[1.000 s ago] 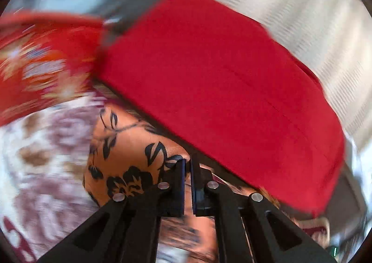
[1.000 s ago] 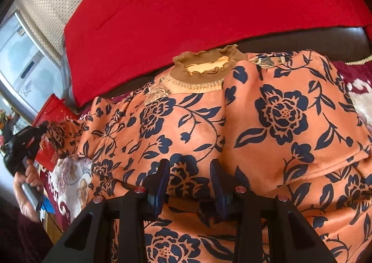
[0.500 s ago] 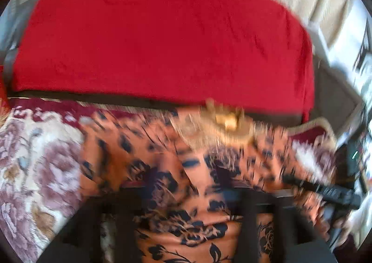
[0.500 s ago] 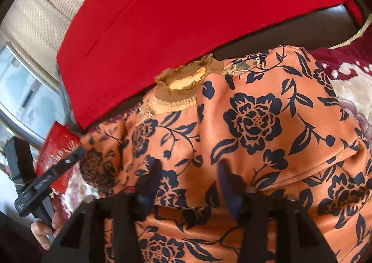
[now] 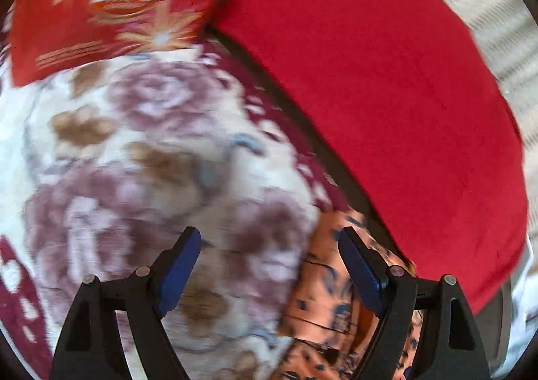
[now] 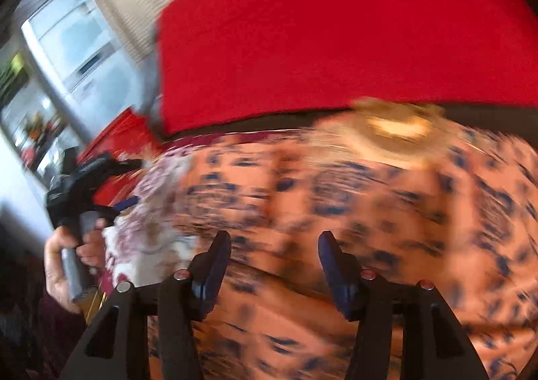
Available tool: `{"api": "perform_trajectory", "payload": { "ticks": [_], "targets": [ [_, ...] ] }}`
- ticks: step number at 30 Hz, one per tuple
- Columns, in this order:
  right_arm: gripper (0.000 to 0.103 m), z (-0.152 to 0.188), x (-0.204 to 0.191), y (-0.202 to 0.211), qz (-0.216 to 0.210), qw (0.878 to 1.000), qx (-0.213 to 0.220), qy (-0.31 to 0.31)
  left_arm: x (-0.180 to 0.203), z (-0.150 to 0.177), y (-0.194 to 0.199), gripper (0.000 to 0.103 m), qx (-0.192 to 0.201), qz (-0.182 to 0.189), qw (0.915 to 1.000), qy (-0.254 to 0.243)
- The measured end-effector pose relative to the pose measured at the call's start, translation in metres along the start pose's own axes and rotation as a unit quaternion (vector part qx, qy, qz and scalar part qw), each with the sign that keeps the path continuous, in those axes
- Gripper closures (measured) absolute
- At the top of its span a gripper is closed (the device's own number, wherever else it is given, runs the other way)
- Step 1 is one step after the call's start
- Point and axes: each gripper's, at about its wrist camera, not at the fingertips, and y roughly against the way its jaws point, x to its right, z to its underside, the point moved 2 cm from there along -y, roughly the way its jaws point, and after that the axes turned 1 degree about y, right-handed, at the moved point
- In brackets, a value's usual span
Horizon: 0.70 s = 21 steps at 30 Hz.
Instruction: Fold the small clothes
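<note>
The orange garment with dark blue flowers [image 6: 353,198] lies spread on the flowered blanket, its tan ruffled collar [image 6: 396,127] toward the red cushion. My right gripper [image 6: 274,245] is open and empty just above the garment's middle. My left gripper [image 5: 269,242] is open and empty over the blanket, with the garment's left edge [image 5: 326,296] under its right finger. The left gripper also shows in the right wrist view [image 6: 101,178], held in a hand beside the garment. Both views are blurred by motion.
A white, brown and mauve flowered blanket [image 5: 141,158] covers the seat. A large red cushion [image 5: 386,84] stands behind it against the pale curtain. A red patterned bag [image 5: 101,0] sits at the blanket's far left. A window [image 6: 74,43] is at the left.
My left gripper has let go of the sleeve, opened wide and swung left off the garment onto the blanket. My right gripper has stayed open over the garment and shifted slightly.
</note>
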Motion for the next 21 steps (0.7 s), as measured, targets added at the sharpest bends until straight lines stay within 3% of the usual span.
{"api": "perform_trajectory", "payload": {
  "ticks": [2, 6, 12, 13, 14, 15, 16, 18, 21],
  "targets": [
    [0.032, -0.012, -0.028, -0.021, -0.018, 1.0, -0.007, 0.005, -0.008, -0.004, 0.004, 0.019, 0.006, -0.014, 0.9999, 0.007],
    [0.029, -0.031, -0.071, -0.065, -0.001, 0.999, -0.024, 0.036, -0.014, -0.01, 0.011, 0.019, 0.017, -0.037, 0.9991, 0.006],
    [0.029, -0.043, -0.095, -0.138, 0.1, 0.99, -0.074, 0.073, -0.011, -0.013, 0.011, 0.019, 0.021, -0.057, 0.998, -0.016],
    [0.034, -0.044, -0.091, -0.146, 0.119, 0.987, -0.079, 0.071, -0.009, -0.013, 0.01, 0.019, 0.019, -0.056, 0.9981, -0.019],
    [0.046, -0.043, -0.084, -0.151, 0.131, 0.986, -0.087, 0.056, -0.008, -0.013, 0.01, 0.019, 0.018, -0.056, 0.998, -0.022],
    [0.072, -0.043, -0.074, -0.152, 0.12, 0.988, -0.095, 0.035, -0.007, -0.012, 0.01, 0.019, 0.016, -0.057, 0.9979, -0.025],
    [0.081, -0.044, -0.064, -0.149, 0.095, 0.99, -0.101, 0.005, -0.006, -0.011, 0.009, 0.019, 0.016, -0.058, 0.9978, -0.027],
    [0.091, -0.047, -0.05, -0.13, 0.081, 0.993, -0.078, -0.02, -0.002, -0.009, 0.007, 0.019, 0.014, -0.06, 0.9975, -0.036],
    [0.093, -0.053, -0.025, -0.08, 0.087, 0.995, -0.02, -0.036, 0.009, -0.003, 0.005, 0.019, 0.013, -0.057, 0.9967, -0.057]
  ]
}}
